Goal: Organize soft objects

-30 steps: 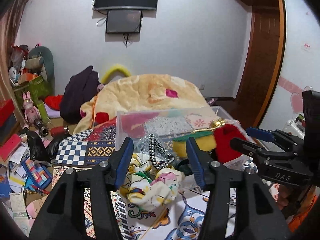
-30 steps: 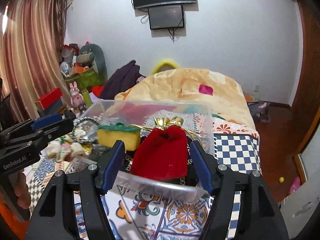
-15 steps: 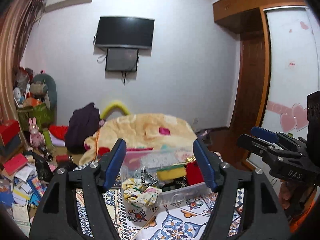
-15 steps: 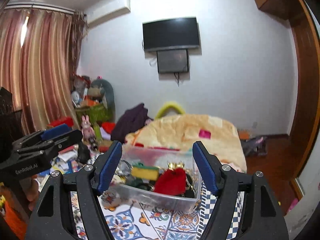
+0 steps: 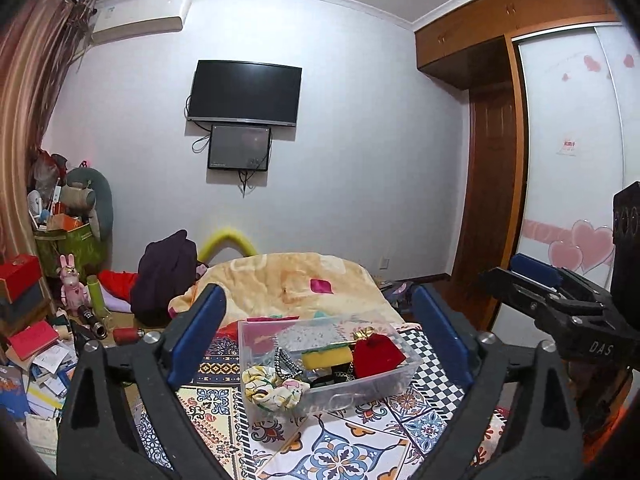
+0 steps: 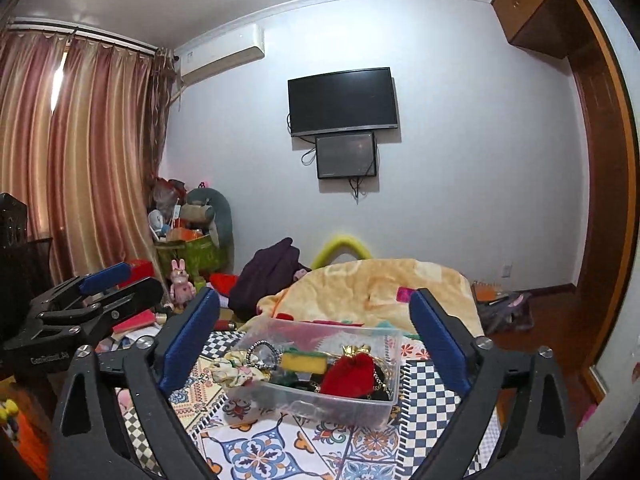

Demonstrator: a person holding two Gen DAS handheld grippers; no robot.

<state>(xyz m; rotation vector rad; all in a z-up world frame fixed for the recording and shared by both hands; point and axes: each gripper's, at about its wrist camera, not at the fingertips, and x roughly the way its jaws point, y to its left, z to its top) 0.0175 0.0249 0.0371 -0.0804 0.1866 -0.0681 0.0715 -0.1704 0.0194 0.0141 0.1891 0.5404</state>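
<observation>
Two grippers hang above a bed spread with a quilt (image 5: 340, 444) printed in tile-like medallions and black-and-white checks. The left gripper (image 5: 318, 344) has its blue-padded fingers (image 5: 196, 340) spread wide apart with nothing between them, and the right gripper (image 6: 314, 344) is the same, its flat rubbery pads (image 6: 436, 348) well apart and empty. Between each pair of fingers, toward 12 o'clock, sits a clear, thin-walled rectangular plastic bin (image 5: 372, 384) resting on the quilt. Inside it, a red velvety drawstring pouch (image 5: 376, 354) with a gold tie stands toward the 3 o'clock end, touching a yellow sponge block (image 5: 326, 356) topped with a green scouring layer. A puffy floral fabric scrunchie (image 5: 272, 388) drapes over the bin's rim at its 9 o'clock corner, beside a black-and-white beaded loop (image 5: 286, 360). In the right wrist view the pouch (image 6: 348, 374) lies at the bin's (image 6: 352, 404) near 3 o'clock side, the sponge (image 6: 302, 362) just to 9 o'clock of it. Beyond the bin, at 12 o'clock, a plush, rumpled cream blanket (image 5: 296, 280) is heaped on the bed, with a dark purple garment (image 5: 164, 276) at its 9 o'clock edge. A flat black television (image 5: 245, 92) hangs on the smooth pale wall above.
</observation>
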